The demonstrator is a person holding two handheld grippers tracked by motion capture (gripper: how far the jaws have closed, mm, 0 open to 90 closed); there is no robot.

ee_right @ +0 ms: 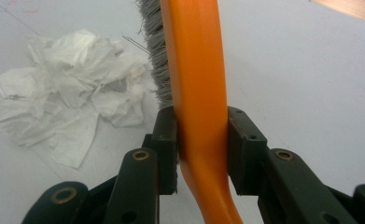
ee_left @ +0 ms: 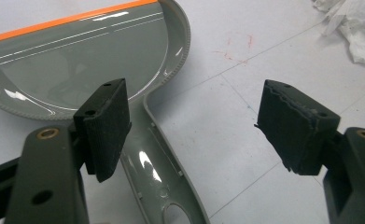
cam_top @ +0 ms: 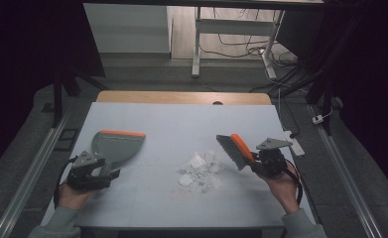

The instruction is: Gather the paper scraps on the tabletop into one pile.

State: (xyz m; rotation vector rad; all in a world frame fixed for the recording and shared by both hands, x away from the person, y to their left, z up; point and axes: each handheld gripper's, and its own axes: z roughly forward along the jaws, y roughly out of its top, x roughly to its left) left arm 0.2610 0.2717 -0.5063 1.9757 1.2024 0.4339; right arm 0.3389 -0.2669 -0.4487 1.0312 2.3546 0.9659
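Paper scraps (cam_top: 200,171) are heaped mid-table on the white mat (cam_top: 181,129), between the grey dustpan (cam_top: 116,145) and the brush (cam_top: 235,150). The brush's orange handle is clamped between the jaws of the right gripper (ee_right: 201,140). The jaws of the left gripper (ee_left: 194,126) are spread wide over the dustpan handle, which is not gripped. If sweeping is begun now, the loose pan is likely to be pushed away and the scraps scattered.

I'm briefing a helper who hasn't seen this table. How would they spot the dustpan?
On the pale table, look at the left half, just ahead of the left gripper. The dustpan lies flat there, grey, the only thing with an orange strip along its straight far edge.
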